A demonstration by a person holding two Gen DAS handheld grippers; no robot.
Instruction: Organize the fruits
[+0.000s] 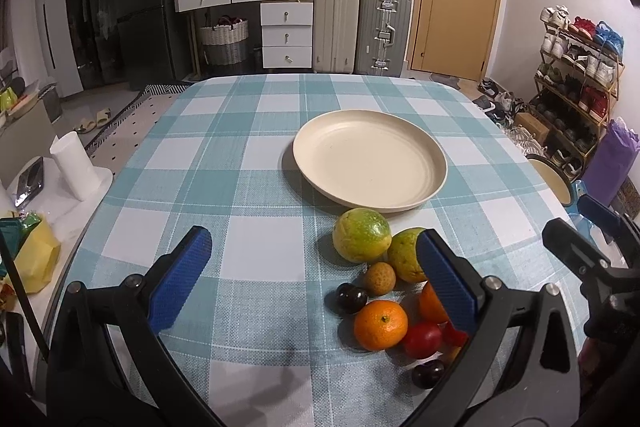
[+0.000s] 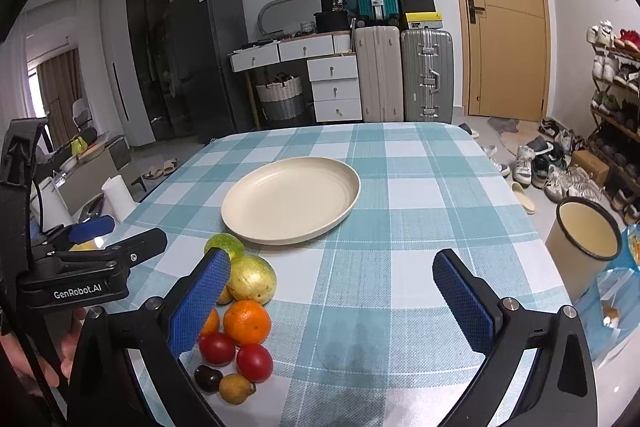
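Observation:
An empty cream plate [image 1: 370,163] [image 2: 292,205] sits on the checked tablecloth. Just in front of it lies a cluster of fruit: two green-yellow citrus [image 1: 361,235] [image 2: 252,279], an orange [image 1: 381,324] [image 2: 247,322], red tomatoes [image 1: 422,339] [image 2: 254,363], dark plums [image 1: 351,298] [image 2: 208,379] and small brown fruits [image 1: 379,279] [image 2: 236,389]. My left gripper [image 1: 316,275] is open and empty, low over the cloth, with the fruit by its right finger. My right gripper [image 2: 334,299] is open and empty, with the fruit by its left finger.
A cream enamel mug [image 2: 582,241] with a dark rim stands at the table's right edge beside a blue packet [image 2: 616,311]. A white paper roll [image 1: 74,163] and yellow packaging [image 1: 38,259] lie off the left edge. Suitcases and drawers stand behind the table.

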